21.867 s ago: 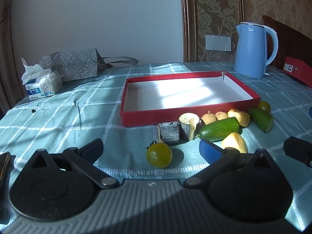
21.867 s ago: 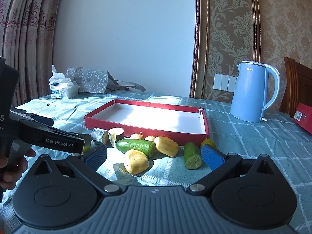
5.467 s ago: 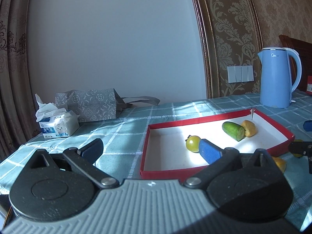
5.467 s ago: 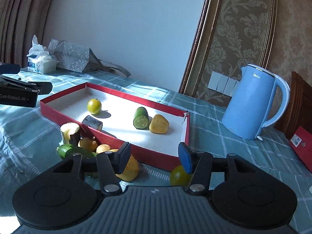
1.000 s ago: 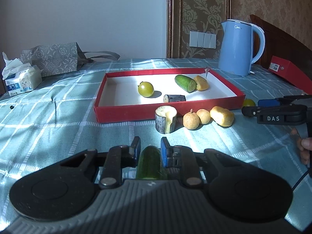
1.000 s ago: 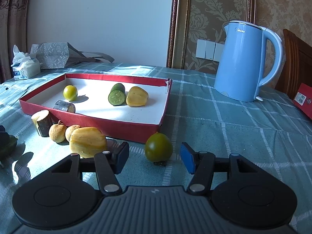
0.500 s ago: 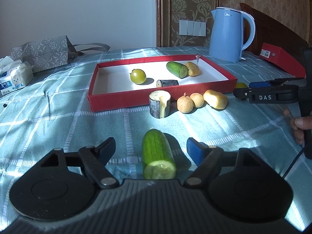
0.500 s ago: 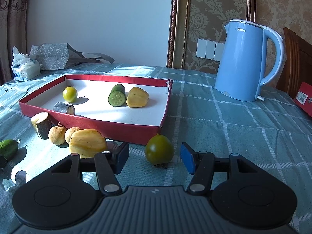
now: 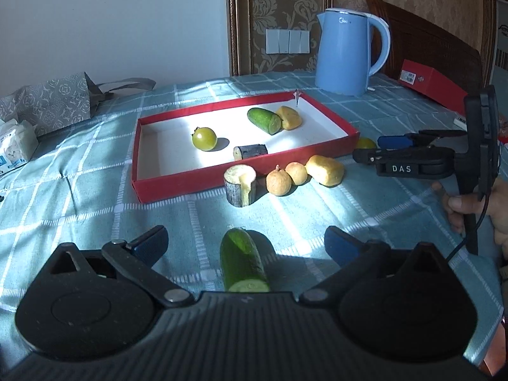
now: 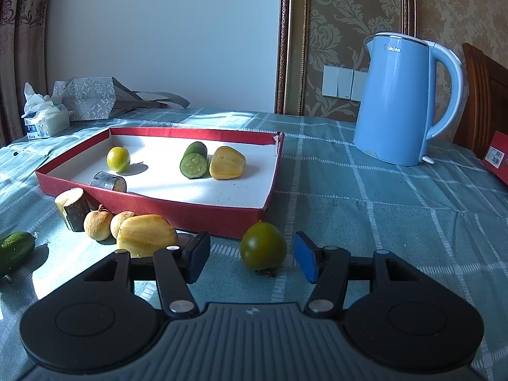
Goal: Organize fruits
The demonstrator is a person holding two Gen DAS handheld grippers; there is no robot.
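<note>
Mid-sort: 4 pieces in red tray (image 9: 177, 187), rest outside. Left gripper (image 9: 244, 241) jaws just opened wide, cucumber piece (image 9: 243, 262) loose on cloth between them. Right gripper (image 10: 250, 258) half open around green fruit (image 10: 263, 246), not touching (probably next: close, lift into tray).

A plain white wall (image 10: 158, 31) meets gold damask wallpaper (image 10: 349, 16) bearing a switch panel (image 10: 344, 82). Curtains (image 10: 19, 47) hang left; a wooden chair (image 9: 422, 44) stands right. Sunlight patches the checked tablecloth (image 10: 381, 206).

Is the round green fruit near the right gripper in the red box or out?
Out. The green fruit sits on the cloth just outside the red box.
</note>
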